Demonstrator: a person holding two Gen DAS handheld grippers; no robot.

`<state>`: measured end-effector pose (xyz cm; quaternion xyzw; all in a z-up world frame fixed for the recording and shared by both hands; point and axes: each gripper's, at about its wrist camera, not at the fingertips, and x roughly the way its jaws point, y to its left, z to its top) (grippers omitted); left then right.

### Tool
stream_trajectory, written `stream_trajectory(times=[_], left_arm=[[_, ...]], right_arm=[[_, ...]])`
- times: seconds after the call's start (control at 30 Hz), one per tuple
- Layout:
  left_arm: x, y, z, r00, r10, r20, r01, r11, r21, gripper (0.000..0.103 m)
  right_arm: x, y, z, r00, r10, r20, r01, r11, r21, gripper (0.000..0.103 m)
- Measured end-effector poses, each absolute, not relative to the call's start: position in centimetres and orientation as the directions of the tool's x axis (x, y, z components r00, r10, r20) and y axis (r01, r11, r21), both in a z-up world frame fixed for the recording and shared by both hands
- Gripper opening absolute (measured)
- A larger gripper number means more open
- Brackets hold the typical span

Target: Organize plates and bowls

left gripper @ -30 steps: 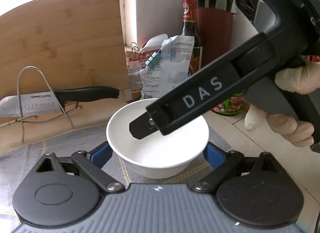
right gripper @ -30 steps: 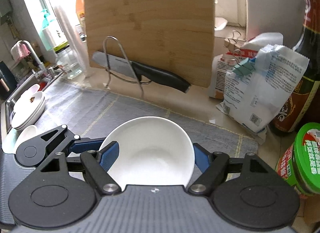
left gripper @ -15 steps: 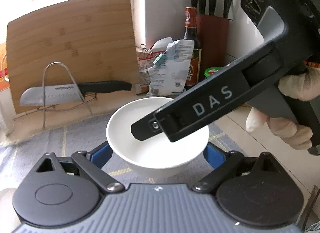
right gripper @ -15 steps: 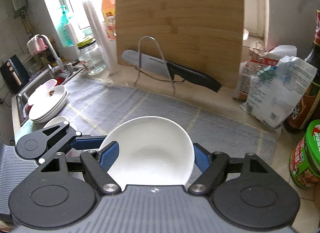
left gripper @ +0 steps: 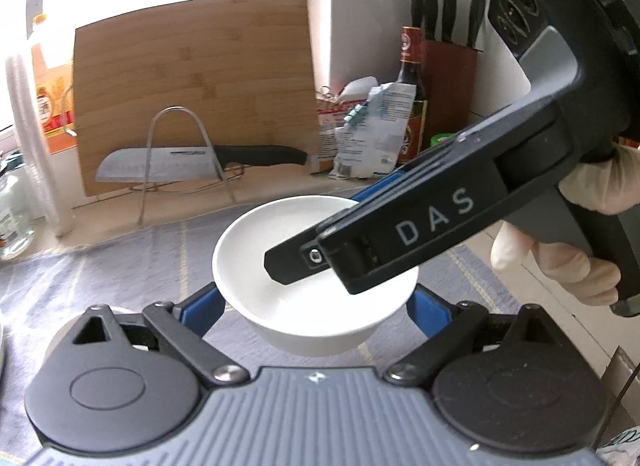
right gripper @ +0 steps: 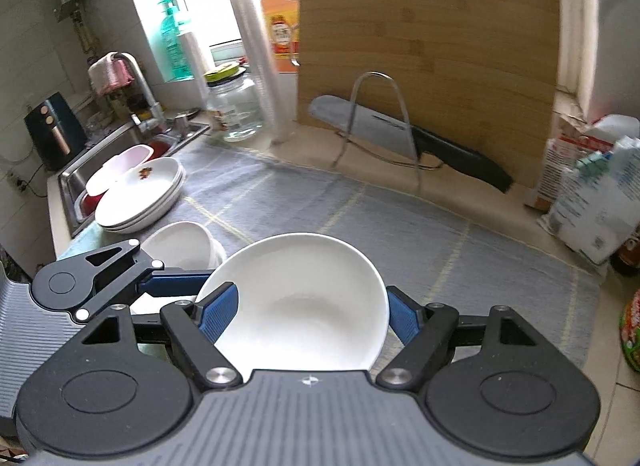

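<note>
One white bowl hangs above the grey mat, held from two sides. My left gripper is shut on it, its blue pads against the outer wall. From the right, a gloved hand brings my right gripper across the rim, one finger lying over the hollow. In the right wrist view that same bowl sits tilted between the pads of my right gripper, which is shut on it. The left gripper's linkage shows at its left. Stacked white plates and stacked bowls stand near the sink.
A bamboo cutting board leans on the back wall behind a knife on a wire stand. A glass jar, a bottle and a cup sleeve stand left of it. Bags, a sauce bottle and a knife block are at the right. The sink is at the far left.
Both grippers have carried the bowl together to the left and away from the cutting board, toward the plates by the sink. Neither grip has altered.
</note>
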<state>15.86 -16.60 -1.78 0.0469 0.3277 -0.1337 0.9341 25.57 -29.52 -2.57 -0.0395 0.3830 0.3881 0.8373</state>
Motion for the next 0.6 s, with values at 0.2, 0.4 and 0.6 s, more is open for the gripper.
stream_trajectory(times=[0.2,0.4,0.6], left_arm=[[14.4,-14.5,-1.0,0.764,-0.185,-0.618,0.243,0.97,0.009,0.096],[13.2,-12.0,-0.6,0.778,-0.141,-0.612,0.192,0.981,0.017,0.096],[12.4,-9.6,-0.5,0.787,-0.094,-0.609,0.137,0.99,0.025,0.096]], right_arm=[[24.4,-27.1,-1.9,0.388,0.638,-0.665,-0.712,0.666,0.222,0.083],[23.7,-24.1,-1.3,0.363,0.657,-0.661,-0.749,0.628,0.212,0.083],[23.4,-20.7,-1.4,0.333,0.671,-0.662,-0.785,0.587,0.199,0.083]])
